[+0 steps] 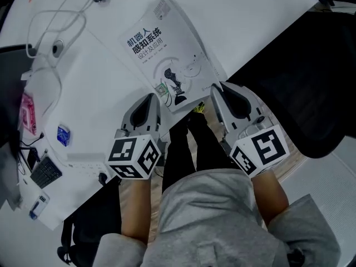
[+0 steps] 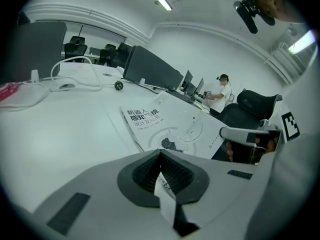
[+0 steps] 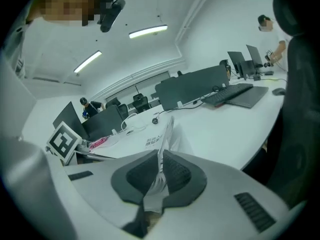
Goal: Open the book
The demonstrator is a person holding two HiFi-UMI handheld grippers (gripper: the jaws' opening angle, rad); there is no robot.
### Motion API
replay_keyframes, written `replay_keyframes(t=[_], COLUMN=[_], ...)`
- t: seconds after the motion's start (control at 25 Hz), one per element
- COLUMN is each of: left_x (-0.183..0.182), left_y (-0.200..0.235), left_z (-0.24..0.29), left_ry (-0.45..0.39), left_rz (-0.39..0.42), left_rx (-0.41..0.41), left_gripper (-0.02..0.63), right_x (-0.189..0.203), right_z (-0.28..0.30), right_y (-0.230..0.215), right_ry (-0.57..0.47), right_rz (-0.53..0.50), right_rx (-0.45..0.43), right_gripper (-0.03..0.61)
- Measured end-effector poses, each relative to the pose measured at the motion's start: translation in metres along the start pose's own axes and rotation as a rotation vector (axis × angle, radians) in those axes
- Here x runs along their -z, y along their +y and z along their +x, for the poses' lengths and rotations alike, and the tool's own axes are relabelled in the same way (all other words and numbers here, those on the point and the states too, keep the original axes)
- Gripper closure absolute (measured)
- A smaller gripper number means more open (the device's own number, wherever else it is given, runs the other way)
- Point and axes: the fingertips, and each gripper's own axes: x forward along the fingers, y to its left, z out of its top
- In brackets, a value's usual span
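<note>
A white paperback book [image 1: 167, 49] with blue and black title print lies closed on the white table [image 1: 94, 88], its lower end at the table's near edge. My left gripper [image 1: 154, 97] sits at the book's lower left corner. In the left gripper view the left gripper [image 2: 161, 156] is shut with a white sheet edge of the book [image 2: 170, 126] pinched between its pads. My right gripper [image 1: 216, 88] is at the lower right corner. In the right gripper view the right gripper [image 3: 162, 156] is shut on a thin edge of the book [image 3: 167, 131], which rises edge-on out of the pads.
White cables [image 1: 50, 32] loop at the table's far left, with a pink packet [image 1: 26, 113] and a small blue item [image 1: 63, 135] nearer. A black office chair [image 1: 311, 82] stands right of the book. Dark monitors [image 2: 150, 69] line the far side; a person [image 2: 222, 91] stands in the distance.
</note>
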Motion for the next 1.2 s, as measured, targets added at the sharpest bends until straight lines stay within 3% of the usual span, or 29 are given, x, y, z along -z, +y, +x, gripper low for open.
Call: replay_keyframes(t=[0.28,0.64,1.2], left_x=[-0.005,-0.010,0.017], left_y=[-0.009,0.015,0.066], left_z=[-0.043,-0.109,-0.184], left_ry=[-0.050,-0.158,-0.236], left_rz=[-0.021,-0.041,-0.135], left_rx=[-0.009,-0.074,-0.162], left_gripper=[0.609,0.609,0.609], right_x=[-0.021,-0.023,0.039], right_z=[-0.006,-0.001,0.027], right_y=[0.056,0.135,0.221], right_ry=[-0.009,-0.021,0.110], right_rz=[-0.211,-0.348,-0.482], right_rx=[-0.041,-0.152,-0.296], right_gripper=[0.534,0.535,0.538])
